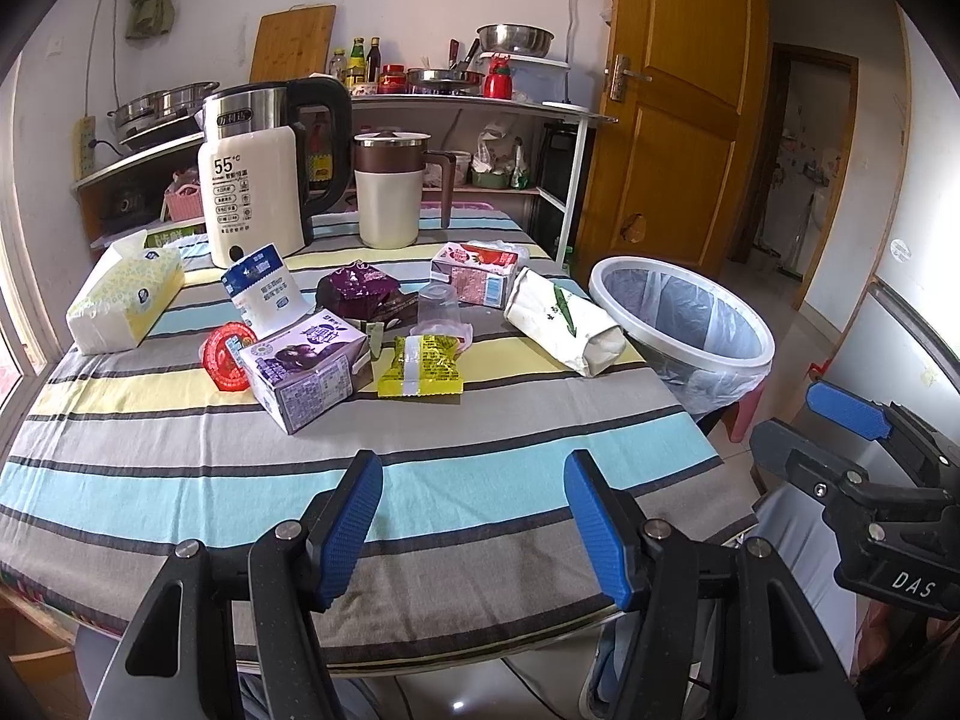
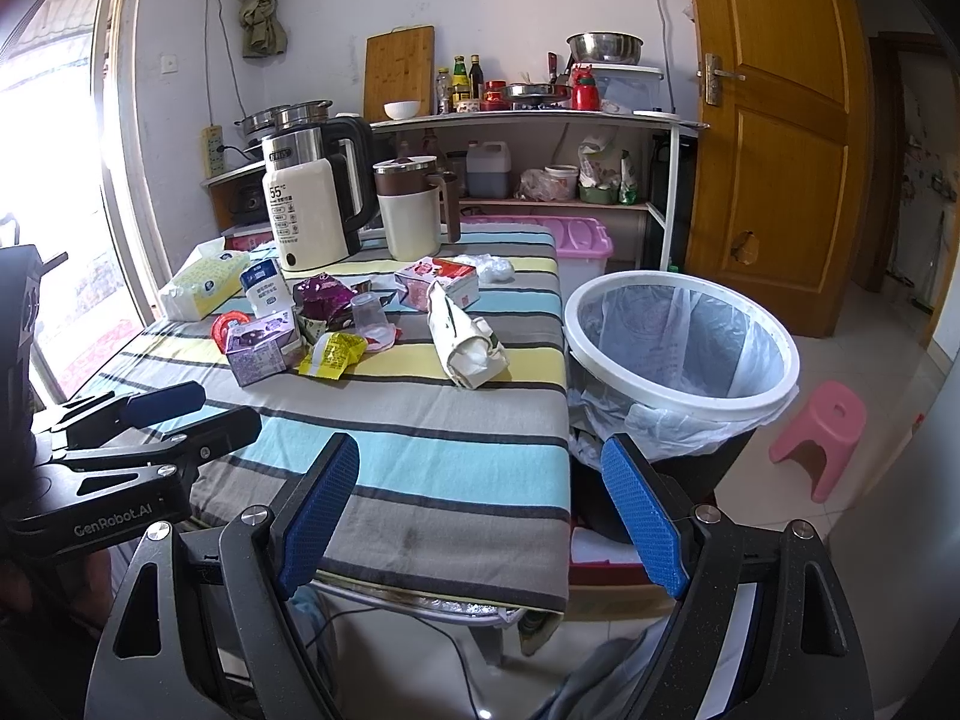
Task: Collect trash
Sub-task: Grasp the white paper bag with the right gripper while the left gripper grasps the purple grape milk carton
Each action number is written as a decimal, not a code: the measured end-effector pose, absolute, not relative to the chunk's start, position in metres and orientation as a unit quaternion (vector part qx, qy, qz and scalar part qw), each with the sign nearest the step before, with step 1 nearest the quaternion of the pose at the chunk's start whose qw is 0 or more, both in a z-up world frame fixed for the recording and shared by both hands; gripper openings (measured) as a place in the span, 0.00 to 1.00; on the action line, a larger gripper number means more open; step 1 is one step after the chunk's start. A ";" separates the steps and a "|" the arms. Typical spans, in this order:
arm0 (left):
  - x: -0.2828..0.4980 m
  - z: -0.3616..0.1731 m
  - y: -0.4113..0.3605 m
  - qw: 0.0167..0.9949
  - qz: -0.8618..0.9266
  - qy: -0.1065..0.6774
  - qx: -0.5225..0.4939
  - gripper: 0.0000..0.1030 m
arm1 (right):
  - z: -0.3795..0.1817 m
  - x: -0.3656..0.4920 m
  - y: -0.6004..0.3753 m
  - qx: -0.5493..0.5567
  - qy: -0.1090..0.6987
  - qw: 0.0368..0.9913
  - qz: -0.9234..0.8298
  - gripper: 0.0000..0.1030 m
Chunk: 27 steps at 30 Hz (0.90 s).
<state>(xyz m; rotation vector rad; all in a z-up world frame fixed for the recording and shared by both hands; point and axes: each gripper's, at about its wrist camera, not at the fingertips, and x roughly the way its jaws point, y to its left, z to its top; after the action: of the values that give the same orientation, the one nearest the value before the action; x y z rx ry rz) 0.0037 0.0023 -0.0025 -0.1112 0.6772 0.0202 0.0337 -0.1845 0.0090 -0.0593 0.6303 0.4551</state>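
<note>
Nothing is held; both the left gripper (image 1: 474,531) and right gripper (image 2: 480,516) are spread wide; the yellow wrapper (image 1: 420,367), ahead of the fingers, must be reached first

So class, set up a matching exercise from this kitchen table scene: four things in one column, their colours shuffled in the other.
Things:
1. snack packet
2. stool
3. bin rim
4. jelly cup

Colours:
A. white
B. red
C. yellow
D. pink

Pairs: 1-C, 2-D, 3-A, 4-B
</note>
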 end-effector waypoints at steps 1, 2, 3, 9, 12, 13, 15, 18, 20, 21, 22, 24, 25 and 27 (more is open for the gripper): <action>0.004 -0.003 0.004 0.941 0.009 0.333 -0.058 0.61 | 0.008 0.035 -0.184 -0.029 0.309 0.924 0.223 0.81; 0.005 -0.004 0.006 0.941 0.008 0.334 -0.062 0.61 | 0.008 0.036 -0.184 -0.029 0.310 0.923 0.225 0.81; 0.007 -0.006 0.011 0.939 0.007 0.336 -0.072 0.61 | 0.007 0.038 -0.182 -0.028 0.312 0.923 0.225 0.81; 0.017 -0.016 0.031 0.932 0.013 0.349 -0.096 0.61 | 0.005 0.054 -0.176 -0.030 0.313 0.920 0.234 0.81; 0.023 -0.019 0.037 0.930 0.029 0.355 -0.088 0.61 | 0.003 0.064 -0.170 -0.033 0.316 0.917 0.240 0.81; 0.025 -0.020 0.041 0.929 0.031 0.357 -0.090 0.61 | 0.002 0.067 -0.168 -0.033 0.318 0.916 0.244 0.81; 0.029 -0.022 0.048 0.928 0.041 0.358 -0.090 0.61 | 0.000 0.075 -0.165 -0.032 0.320 0.914 0.248 0.81; 0.036 -0.022 0.060 0.929 0.049 0.355 -0.094 0.61 | -0.003 0.086 -0.160 -0.037 0.324 0.911 0.251 0.81; 0.041 -0.023 0.067 0.929 0.056 0.354 -0.095 0.61 | -0.005 0.095 -0.156 -0.039 0.329 0.909 0.252 0.81; 0.044 -0.022 0.071 0.929 0.059 0.353 -0.097 0.61 | -0.006 0.100 -0.154 -0.038 0.332 0.907 0.255 0.81; 0.046 -0.023 0.075 0.929 0.061 0.352 -0.099 0.61 | -0.007 0.103 -0.152 -0.039 0.334 0.906 0.257 0.81; 0.052 -0.024 0.085 0.928 0.068 0.352 -0.105 0.61 | -0.008 0.110 -0.149 -0.043 0.335 0.905 0.260 0.81; 0.056 -0.024 0.089 0.927 0.070 0.353 -0.108 0.61 | -0.009 0.114 -0.147 -0.046 0.337 0.904 0.261 0.81; 0.061 -0.026 0.097 0.926 0.072 0.353 -0.111 0.61 | -0.011 0.123 -0.141 -0.047 0.341 0.901 0.266 0.81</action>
<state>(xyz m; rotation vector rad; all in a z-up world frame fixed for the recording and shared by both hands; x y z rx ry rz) 0.0606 0.0968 -0.0255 -0.2275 0.7250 0.1487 0.1229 -0.1410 -0.0112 -0.0974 0.7054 0.5495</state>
